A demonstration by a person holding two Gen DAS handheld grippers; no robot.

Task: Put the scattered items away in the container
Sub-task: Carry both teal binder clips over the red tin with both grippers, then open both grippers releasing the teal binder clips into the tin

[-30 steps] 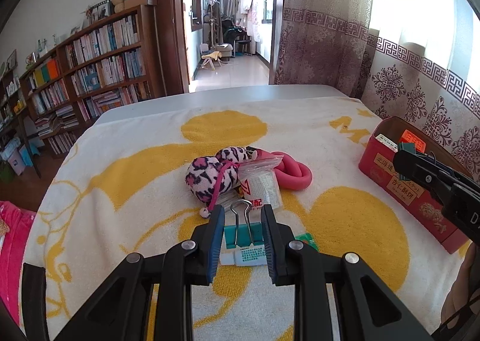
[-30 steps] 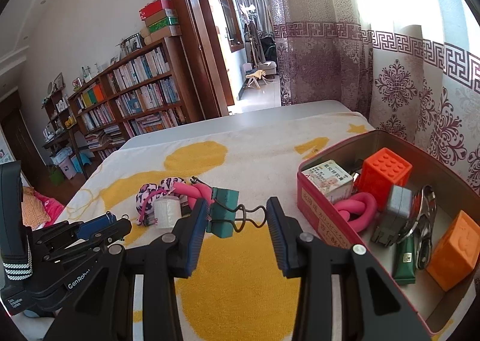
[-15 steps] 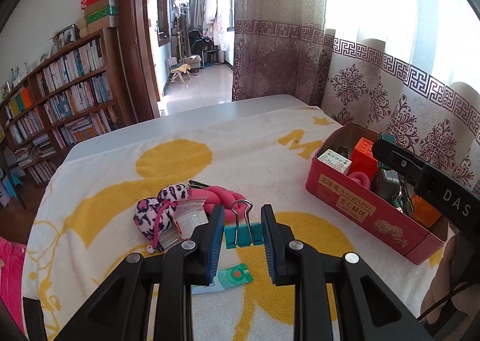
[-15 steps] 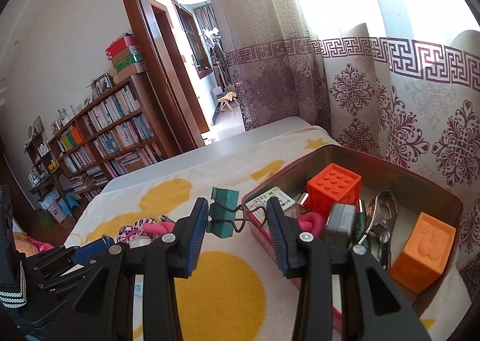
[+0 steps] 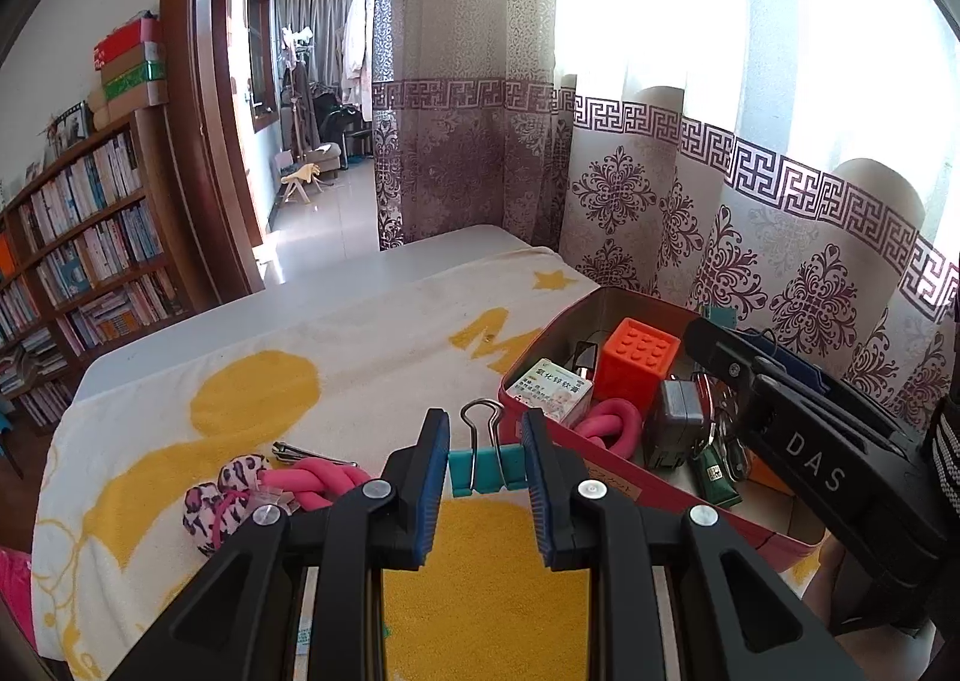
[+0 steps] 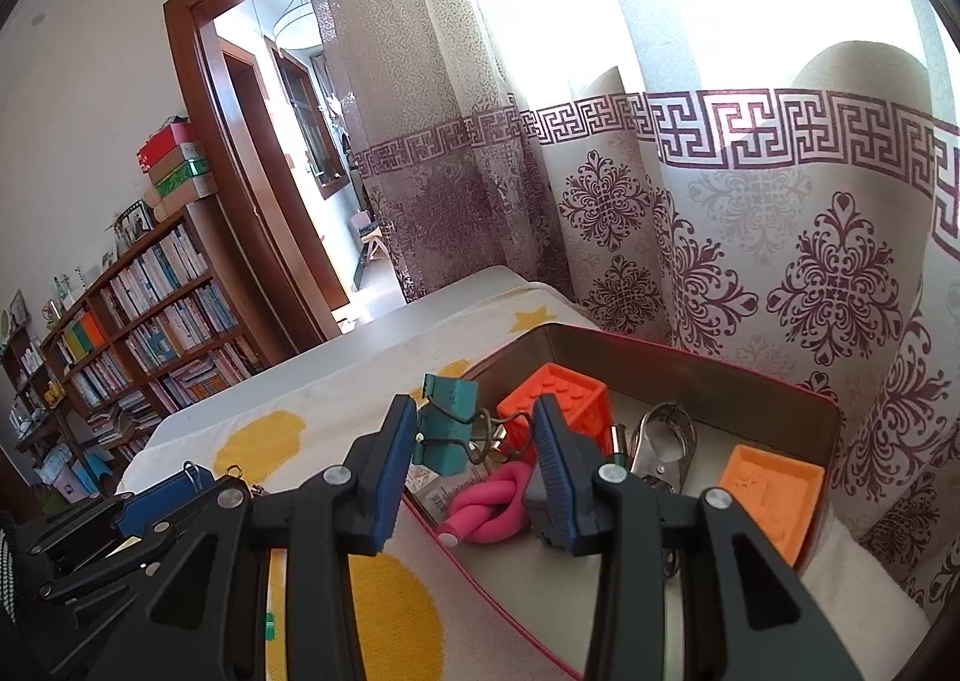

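My left gripper (image 5: 485, 444) is shut on a teal binder clip (image 5: 487, 468) and holds it in the air just left of the red tin (image 5: 636, 492). My right gripper (image 6: 474, 432) is shut on another teal binder clip (image 6: 449, 429), held by its wire handles over the near left rim of the tin (image 6: 708, 363). The tin holds an orange studded cube (image 6: 555, 405), a pink knotted rope (image 6: 486, 507), an orange block (image 6: 768, 492), a metal clip (image 6: 660, 441) and a small box (image 5: 549, 390). On the towel lie a leopard plush (image 5: 219, 495) and a pink rope (image 5: 312, 480).
A white and yellow towel (image 5: 300, 381) covers the table. Patterned curtains (image 5: 660, 201) hang right behind the tin. A bookshelf (image 5: 78, 237) and a doorway stand at the far left. A metal nail clipper (image 5: 300, 450) lies near the pink rope.
Both grippers have risen and swung right toward the tin, each carrying its teal clip. The right clip now hangs over the tin's rim.
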